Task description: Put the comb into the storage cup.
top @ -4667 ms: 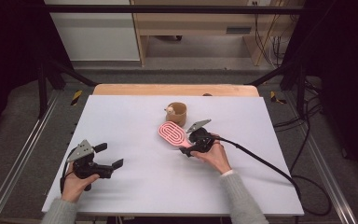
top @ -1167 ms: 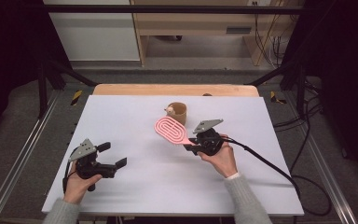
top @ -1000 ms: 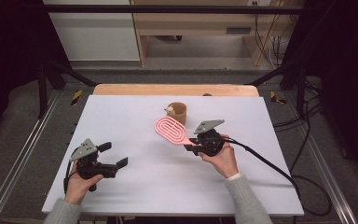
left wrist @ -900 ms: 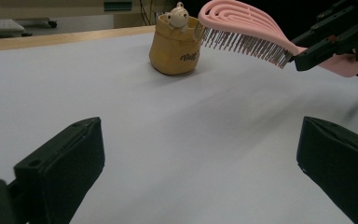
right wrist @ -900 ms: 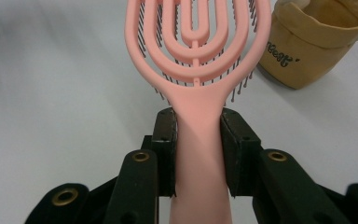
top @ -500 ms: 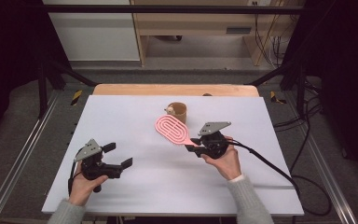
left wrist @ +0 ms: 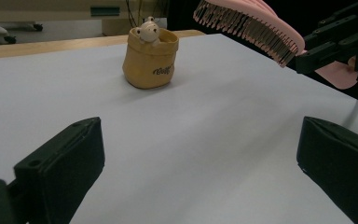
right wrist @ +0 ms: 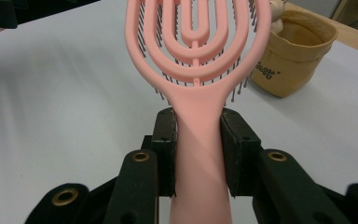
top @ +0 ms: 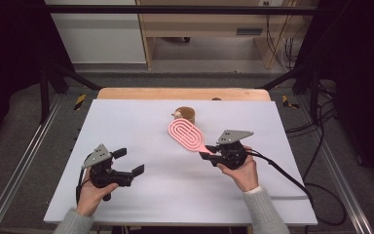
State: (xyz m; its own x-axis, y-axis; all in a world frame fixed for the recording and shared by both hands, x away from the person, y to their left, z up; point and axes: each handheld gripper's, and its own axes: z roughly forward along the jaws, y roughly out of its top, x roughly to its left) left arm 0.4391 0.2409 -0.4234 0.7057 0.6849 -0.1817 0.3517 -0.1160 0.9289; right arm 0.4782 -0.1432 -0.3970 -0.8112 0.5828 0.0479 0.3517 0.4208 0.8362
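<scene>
A pink vented hairbrush point(top: 187, 135) point(right wrist: 198, 51) hangs above the white table, bristles down. My right gripper point(top: 209, 152) point(right wrist: 198, 154) is shut on its handle, both pads pressed against the sides. The brush point(left wrist: 251, 28) also shows at the upper right of the left gripper view, with the right gripper point(left wrist: 328, 44) behind it. A small tan pouch with a toy animal in it point(top: 185, 115) point(left wrist: 150, 58) point(right wrist: 291, 53) stands upright beyond the brush head. My left gripper point(top: 129, 163) point(left wrist: 196, 172) hovers low at the front left, open, nothing between its jaws.
The white tabletop point(top: 141, 126) has a wooden strip point(top: 136, 92) along its far edge. A black cable point(top: 285, 173) trails from the right gripper over the table's right side. Metal frame rails point(top: 19, 165) run along both sides on the floor.
Both hands have drifted slightly to the right and a little nearer the front. The brush stays clamped in the right gripper; the left jaws stay apart.
</scene>
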